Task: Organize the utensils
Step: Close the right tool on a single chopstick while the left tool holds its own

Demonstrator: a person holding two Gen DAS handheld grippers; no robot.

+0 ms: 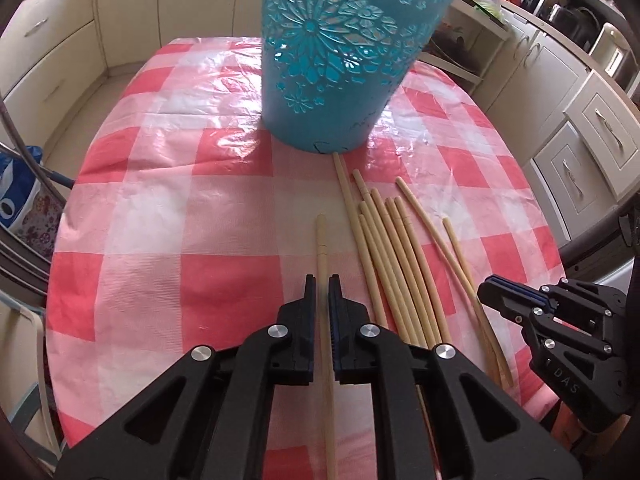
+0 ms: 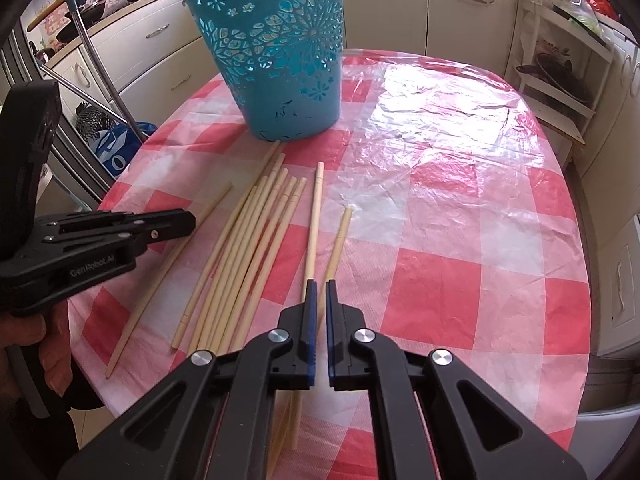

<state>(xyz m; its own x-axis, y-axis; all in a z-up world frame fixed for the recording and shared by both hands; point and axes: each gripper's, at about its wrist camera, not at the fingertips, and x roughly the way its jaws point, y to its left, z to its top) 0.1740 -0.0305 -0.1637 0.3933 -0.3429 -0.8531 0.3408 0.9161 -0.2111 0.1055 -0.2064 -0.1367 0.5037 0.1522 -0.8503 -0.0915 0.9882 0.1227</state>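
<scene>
A teal cut-out basket (image 1: 332,60) stands upright at the back of the checked table (image 1: 180,200). In front of it lie several pale chopsticks (image 1: 384,248) in a loose bundle. My left gripper (image 1: 323,280) is shut on a single chopstick (image 1: 321,240) that runs lengthwise between its pads, left of the bundle. Right of the bundle, my right gripper (image 2: 319,284) has its jaws nearly together over a chopstick (image 2: 340,236), which shows as a pale strip in the slit. Another long chopstick (image 2: 316,208) passes beside its left finger. Each gripper also appears in the other's view, the right gripper (image 1: 484,288) and the left gripper (image 2: 192,220).
Cream cabinets (image 1: 592,152) ring the table on all sides. A metal chair frame (image 2: 100,80) and a blue bag (image 2: 120,144) sit off the table's left edge. A white rack (image 2: 560,80) with dishes stands at the right. A hand (image 2: 48,340) holds the left gripper.
</scene>
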